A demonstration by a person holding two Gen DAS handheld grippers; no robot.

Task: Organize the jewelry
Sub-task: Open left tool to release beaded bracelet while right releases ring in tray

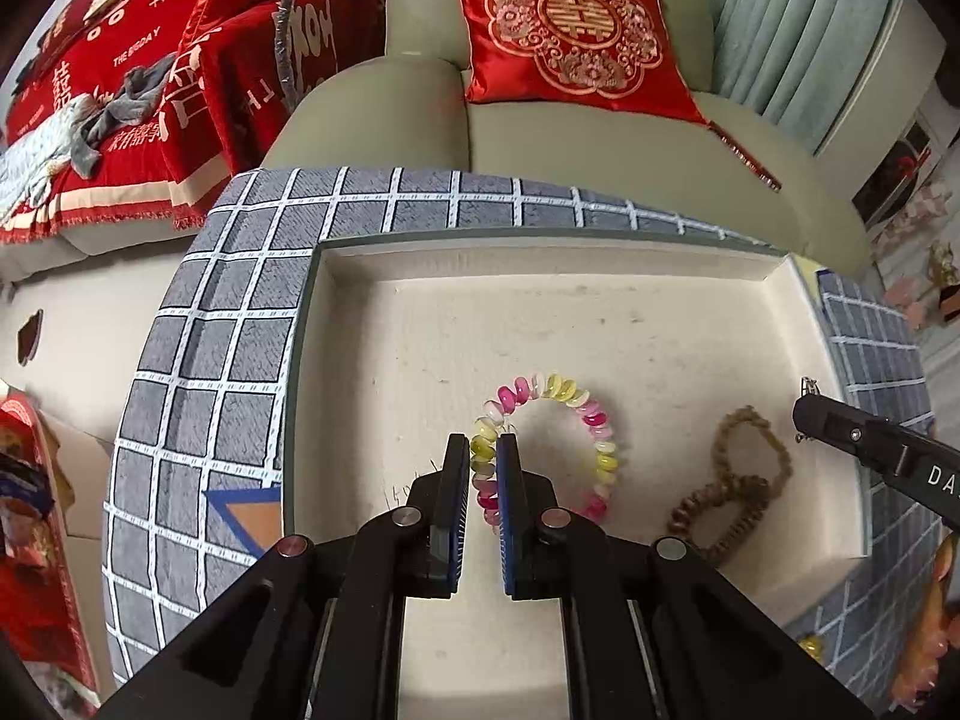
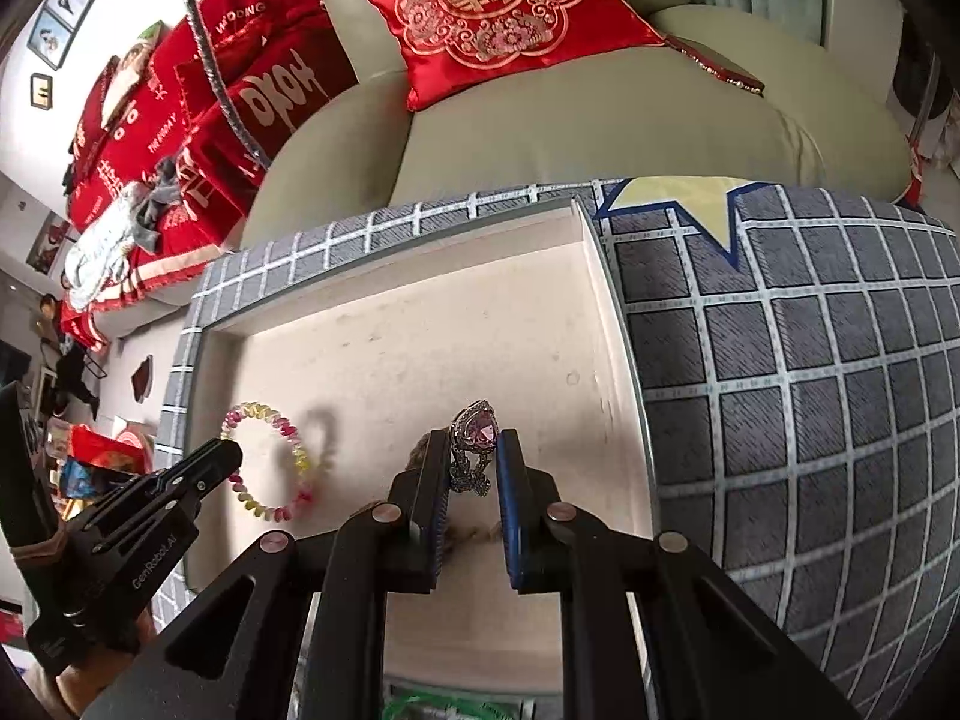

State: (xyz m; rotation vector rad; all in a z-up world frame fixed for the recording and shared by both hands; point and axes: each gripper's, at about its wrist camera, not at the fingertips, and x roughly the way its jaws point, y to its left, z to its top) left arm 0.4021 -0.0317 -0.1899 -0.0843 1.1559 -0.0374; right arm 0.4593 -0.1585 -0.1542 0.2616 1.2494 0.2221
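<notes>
Cream tray (image 1: 600, 324): brown bead string (image 1: 729, 480) already inside.
Left tool (image 1: 483, 450): you're clamping the pastel bracelet (image 1: 570, 414) over the tray.
Right tool (image 2: 474, 450): you're gripping the pink-stone ring (image 2: 474, 435); both remain unplaced.

White lettering reading "GenRobot.AI" is showing on the black body of the left gripper (image 2: 225, 461), far left of the right jaws. White letters "DA", cut off by the frame edge, are showing on the black right gripper (image 1: 807, 420), right of the left jaws. Far beyond both jaws, "THE BIGDAY" is standing in white on the red fringed sofa throw (image 1: 129, 102), and a gold double-happiness sign is sitting on the red satin embroidered cushion (image 1: 573, 30)
</notes>
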